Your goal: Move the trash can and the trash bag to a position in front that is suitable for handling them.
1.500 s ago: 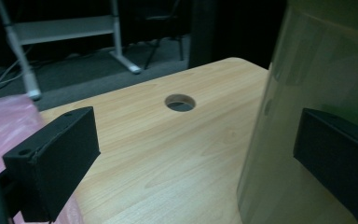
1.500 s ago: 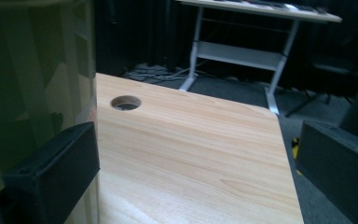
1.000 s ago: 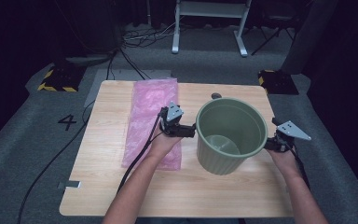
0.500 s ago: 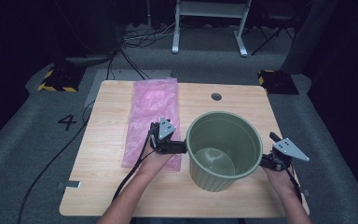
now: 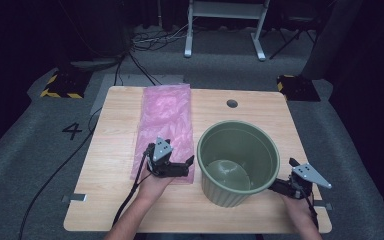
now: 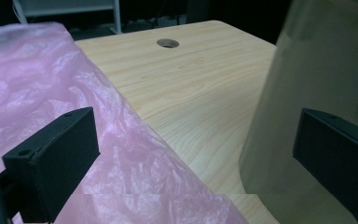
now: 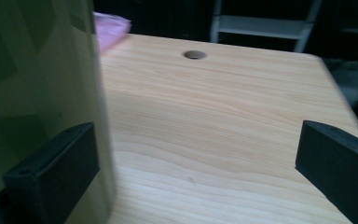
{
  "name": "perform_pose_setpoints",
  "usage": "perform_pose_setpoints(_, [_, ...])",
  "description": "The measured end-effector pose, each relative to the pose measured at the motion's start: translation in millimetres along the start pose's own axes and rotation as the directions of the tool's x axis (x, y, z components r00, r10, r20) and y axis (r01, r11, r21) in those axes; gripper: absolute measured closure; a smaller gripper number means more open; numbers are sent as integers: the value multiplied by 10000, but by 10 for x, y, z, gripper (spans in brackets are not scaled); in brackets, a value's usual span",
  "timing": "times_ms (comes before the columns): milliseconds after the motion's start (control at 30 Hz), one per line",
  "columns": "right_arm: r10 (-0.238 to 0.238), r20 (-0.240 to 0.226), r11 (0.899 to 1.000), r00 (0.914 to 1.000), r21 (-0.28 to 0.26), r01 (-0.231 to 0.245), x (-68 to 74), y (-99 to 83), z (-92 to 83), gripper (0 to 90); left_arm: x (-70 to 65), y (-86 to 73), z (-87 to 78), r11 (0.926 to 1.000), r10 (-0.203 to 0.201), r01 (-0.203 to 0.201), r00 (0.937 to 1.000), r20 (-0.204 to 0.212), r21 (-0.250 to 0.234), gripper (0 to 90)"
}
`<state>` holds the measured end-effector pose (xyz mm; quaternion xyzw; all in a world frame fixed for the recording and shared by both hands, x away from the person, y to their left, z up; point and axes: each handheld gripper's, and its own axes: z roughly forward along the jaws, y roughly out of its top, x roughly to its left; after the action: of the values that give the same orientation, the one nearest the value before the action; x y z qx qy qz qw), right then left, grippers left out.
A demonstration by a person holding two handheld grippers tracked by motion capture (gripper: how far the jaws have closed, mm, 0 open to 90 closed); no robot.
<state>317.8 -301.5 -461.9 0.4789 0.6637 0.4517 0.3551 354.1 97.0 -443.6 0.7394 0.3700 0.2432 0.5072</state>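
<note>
A wooden table (image 5: 130,210) is set on grey carpet, dark beyond. A pink bag (image 5: 165,125) lies left of centre. The left gripper (image 5: 190,164) is held released over the bag's lower edge. The pot (image 5: 237,160), centre-right, stands upright; its contents cannot be told. The right gripper (image 5: 279,182) is held released beside the pot.

The high view looks forward and down from the person's side, taking in the whole table (image 5: 130,210) from well back. Both gripper views sit low and close beside the green bucket (image 5: 237,162), facing the far edge; all three share the bucket and the round hole (image 5: 232,103) beyond it.
</note>
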Motion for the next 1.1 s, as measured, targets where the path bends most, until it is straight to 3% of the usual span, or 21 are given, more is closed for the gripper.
perform_pose_setpoints(100, [-99,559,9999,9984,-53,102,117,-21,17,0,-59,19,41,9995,-299,301,9992,260,-75,0])
perform_pose_setpoints(133, [-114,595,9999,9982,-20,115,129,-21,23,0,-71,29,54,9997,-184,184,9998,1,-181,2])
perform_pose_setpoints(167, [-32,622,10000,9981,27,30,139,-20,34,0,-65,32,60,9995,-222,222,9998,-3,-220,3])
perform_pose_setpoints(333, [-47,672,9998,9977,209,33,157,22,157,0,43,72,160,9977,-675,673,9973,-299,-74,10])
perform_pose_setpoints(400, [23,625,9997,9980,253,-39,159,51,241,0,126,82,213,9903,-1379,1382,9901,-248,121,16])
perform_pose_setpoints(533, [304,568,9989,9979,349,-324,163,88,374,0,246,74,301,9740,-2255,2256,9742,-79,208,14])
perform_pose_setpoints(600, [543,455,9975,9975,431,-563,149,93,422,0,293,78,338,9675,-2503,2503,9682,-43,369,7])
perform_pose_setpoints(667, [850,286,9950,9960,499,-863,124,88,426,0,351,82,361,9681,-2439,2450,9694,-272,530,3])
perform_pose_setpoints(700, [1089,217,9927,9938,503,-1099,81,70,396,0,430,68,357,9662,-2437,2485,9672,-715,687,5])
perform_pose_setpoints(733, [1089,217,9927,9938,503,-1099,81,70,396,0,430,68,357,9662,-2437,2485,9672,-715,687,5])
perform_pose_setpoints(867, [1070,216,9923,9940,602,-1081,-4,9,298,0,672,-3,315,9485,-2729,2865,9557,-1102,1350,7])
perform_pose_setpoints(1000, [1118,229,9915,9935,638,-1131,-79,-39,178,0,941,-68,199,9231,-3124,3403,9351,-1672,1789,8])
perform_pose_setpoints(1067, [1104,245,9919,9936,598,-1117,-109,-60,117,0,1027,-83,172,9185,-3044,3433,9306,-2031,1962,14])
perform_pose_setpoints(1100, [1045,279,9926,9941,596,-1060,-122,-71,91,0,1092,-101,168,9094,-3062,3533,9258,-2217,2196,18])
